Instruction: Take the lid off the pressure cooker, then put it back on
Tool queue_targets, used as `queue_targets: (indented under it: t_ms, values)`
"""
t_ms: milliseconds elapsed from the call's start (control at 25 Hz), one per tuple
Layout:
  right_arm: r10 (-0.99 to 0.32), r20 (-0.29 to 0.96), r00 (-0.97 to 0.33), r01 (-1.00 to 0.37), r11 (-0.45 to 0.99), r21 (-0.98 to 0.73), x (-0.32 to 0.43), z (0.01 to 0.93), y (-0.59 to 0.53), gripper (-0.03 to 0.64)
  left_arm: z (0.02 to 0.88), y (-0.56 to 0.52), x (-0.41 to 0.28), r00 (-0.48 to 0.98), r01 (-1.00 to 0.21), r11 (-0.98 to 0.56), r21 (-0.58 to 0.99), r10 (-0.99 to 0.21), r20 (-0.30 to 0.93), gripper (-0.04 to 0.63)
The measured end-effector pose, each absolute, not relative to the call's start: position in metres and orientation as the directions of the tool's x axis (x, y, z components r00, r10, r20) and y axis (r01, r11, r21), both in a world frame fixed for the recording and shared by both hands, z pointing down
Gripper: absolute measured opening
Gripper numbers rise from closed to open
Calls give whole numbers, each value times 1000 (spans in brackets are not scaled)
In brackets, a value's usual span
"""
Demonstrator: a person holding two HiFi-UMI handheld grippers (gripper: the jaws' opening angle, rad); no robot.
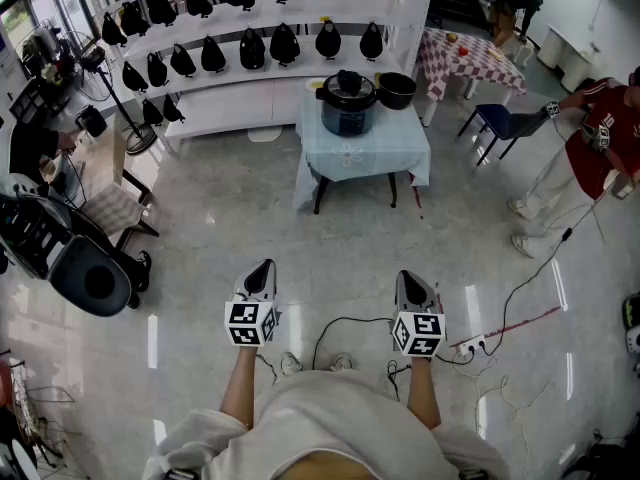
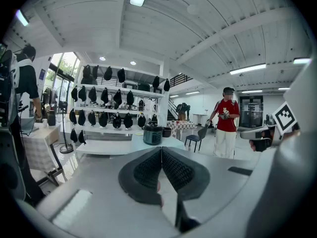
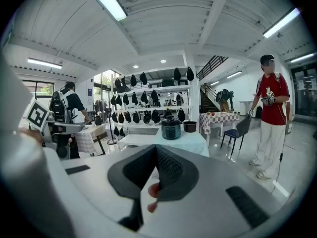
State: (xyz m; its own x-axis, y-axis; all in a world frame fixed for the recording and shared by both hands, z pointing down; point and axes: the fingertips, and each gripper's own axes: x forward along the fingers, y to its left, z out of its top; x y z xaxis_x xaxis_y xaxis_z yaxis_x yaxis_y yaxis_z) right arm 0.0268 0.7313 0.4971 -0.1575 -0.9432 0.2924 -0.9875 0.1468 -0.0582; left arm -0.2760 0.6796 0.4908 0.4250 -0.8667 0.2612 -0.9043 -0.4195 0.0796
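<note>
Far across the floor (image 1: 250,198), upper centre, stands the lidded pressure cooker (image 1: 348,108). My left gripper (image 1: 264,267) and right gripper (image 1: 409,278) are closed, empty; I'd walk up squarely, then open.

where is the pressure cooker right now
In the head view the pressure cooker stands top centre on the table with the pale blue cloth, its lid on, with a black pot beside it on the right and white shelves behind.

1. The left gripper (image 1: 264,268) and right gripper (image 1: 409,278) have pale grey, tapering shells.
2. Each carries a white cube (image 1: 250,322) with black square markers.
3. Black ribbed pads (image 2: 147,170) line the jaws.
4. The person wears a light, short-sleeved shirt (image 1: 330,423).
</note>
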Motion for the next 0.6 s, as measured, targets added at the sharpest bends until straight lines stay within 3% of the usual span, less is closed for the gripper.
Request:
queue_targets:
  t_ms: [600]
  values:
    - [-939,276,-204,-978,183,-101,22,497,732,2,491,684,-267,490,-871,-479,107,-838,242,9]
